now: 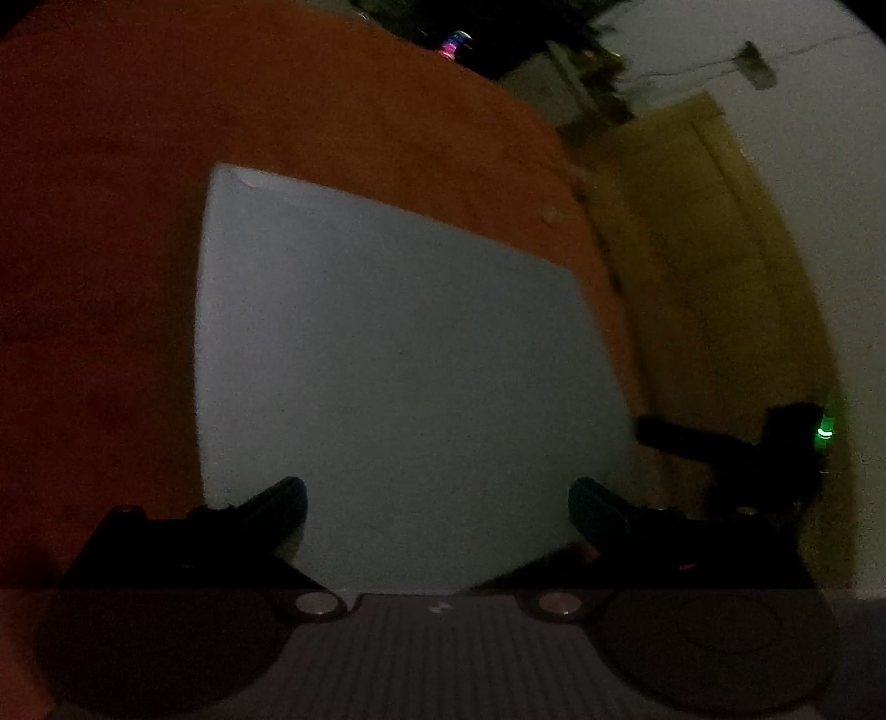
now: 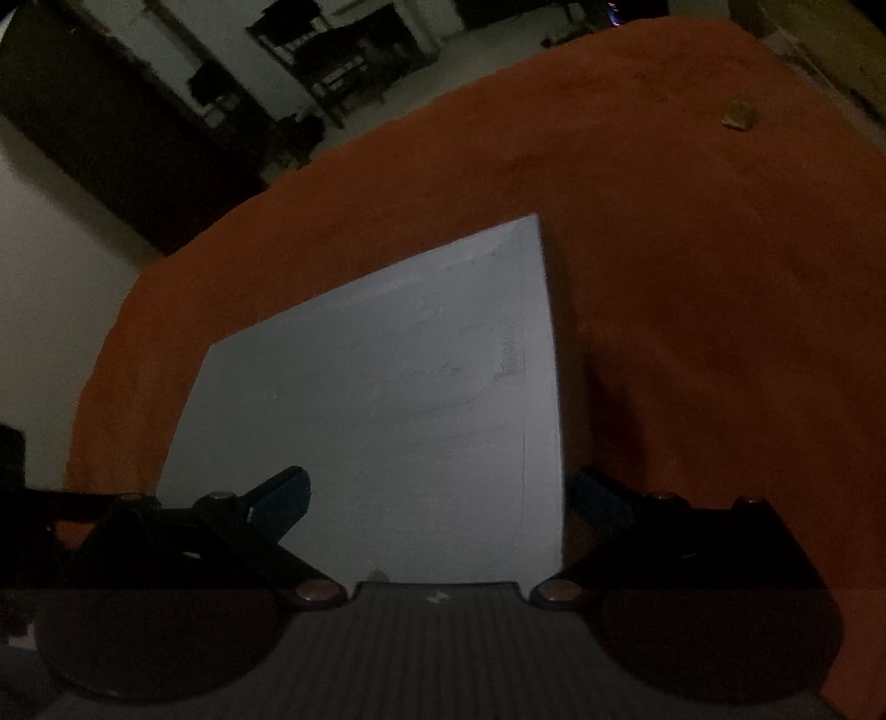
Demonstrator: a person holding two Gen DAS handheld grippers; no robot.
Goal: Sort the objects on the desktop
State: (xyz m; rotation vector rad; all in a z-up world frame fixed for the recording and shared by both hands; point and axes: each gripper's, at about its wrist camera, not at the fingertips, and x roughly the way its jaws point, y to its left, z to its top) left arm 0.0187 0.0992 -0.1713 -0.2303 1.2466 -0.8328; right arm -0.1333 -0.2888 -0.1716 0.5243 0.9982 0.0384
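Observation:
A pale grey flat sheet or board (image 1: 398, 354) lies on the orange tablecloth (image 1: 111, 249) and fills the middle of the dim left wrist view. My left gripper (image 1: 437, 504) hangs open just above its near edge, nothing between the fingers. In the right wrist view the same sheet (image 2: 387, 399) shows faint pencil marks. My right gripper (image 2: 437, 498) is open over its near right corner, one finger above the sheet and the other above the cloth. The right gripper's dark body (image 1: 775, 448) with a green light appears at the right of the left wrist view.
A small crumpled scrap (image 2: 739, 118) lies on the tablecloth (image 2: 720, 277) at the far right. A colourful can (image 1: 454, 44) stands beyond the table's far edge. A yellowish door (image 1: 709, 266) and white wall are to the right; dark shelving (image 2: 332, 61) stands behind the table.

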